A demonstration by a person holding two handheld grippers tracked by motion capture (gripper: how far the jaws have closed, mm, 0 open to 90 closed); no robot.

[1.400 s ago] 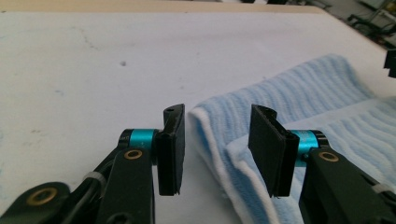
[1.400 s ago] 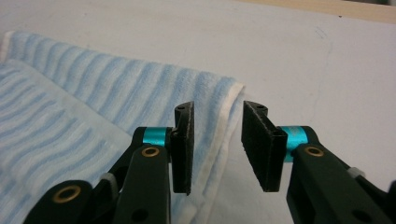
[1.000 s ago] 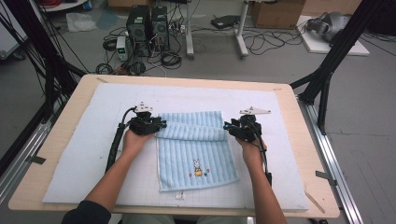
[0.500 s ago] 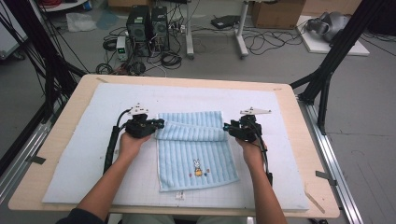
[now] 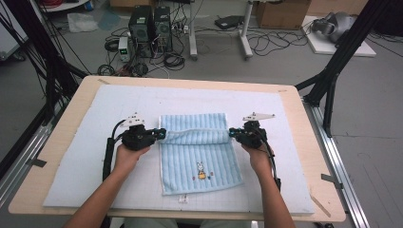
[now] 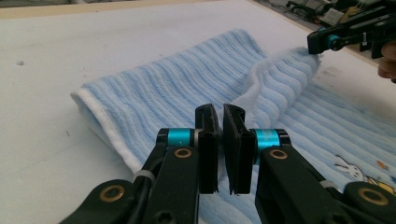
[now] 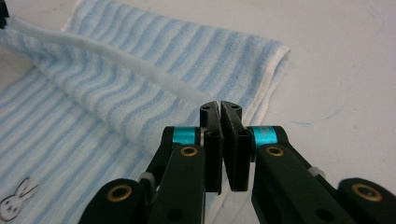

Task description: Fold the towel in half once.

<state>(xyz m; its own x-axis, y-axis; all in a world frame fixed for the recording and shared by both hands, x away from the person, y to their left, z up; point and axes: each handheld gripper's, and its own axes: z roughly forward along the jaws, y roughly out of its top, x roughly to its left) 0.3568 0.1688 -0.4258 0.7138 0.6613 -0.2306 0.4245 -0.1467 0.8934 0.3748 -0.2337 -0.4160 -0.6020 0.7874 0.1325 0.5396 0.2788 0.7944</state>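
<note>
The towel [image 5: 198, 149] lies on the white mat [image 5: 71, 156], its far edge lifted. Both grippers, left [image 5: 163, 134] and right [image 5: 231, 133], have just closed, pinching its 2 far corners.

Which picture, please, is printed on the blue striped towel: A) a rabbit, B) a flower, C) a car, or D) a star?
A: the towel carries a small white rabbit near its near edge, seen in the high view and again in the left gripper view.
</note>
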